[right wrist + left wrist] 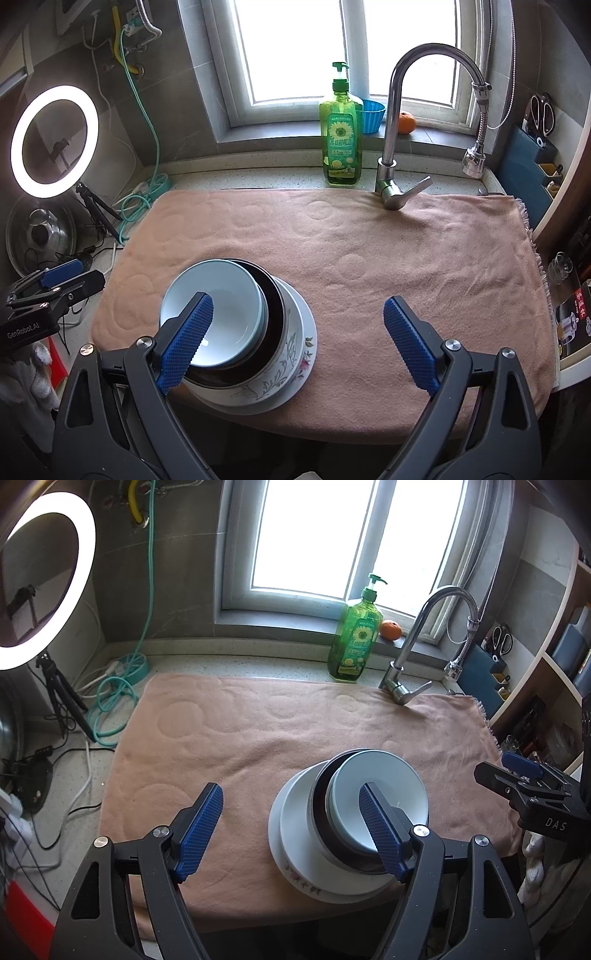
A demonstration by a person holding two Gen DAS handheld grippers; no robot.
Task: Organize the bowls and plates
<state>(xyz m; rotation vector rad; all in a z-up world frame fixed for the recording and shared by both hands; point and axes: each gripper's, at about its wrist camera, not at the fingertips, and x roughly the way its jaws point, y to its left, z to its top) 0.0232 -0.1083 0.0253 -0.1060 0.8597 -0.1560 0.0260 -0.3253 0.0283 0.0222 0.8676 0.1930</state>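
Observation:
A stack of dishes stands near the front edge of a pink towel. At the bottom is a floral plate, on it a white patterned bowl, then a dark bowl, and on top a pale blue bowl. My left gripper is open and empty, above the stack's left side. My right gripper is open and empty, above the stack's right side. Each gripper shows at the edge of the other's view: the right one and the left one.
A green soap bottle, an orange and a tap stand at the back. A ring light and cables are at the left. Shelves are at the right.

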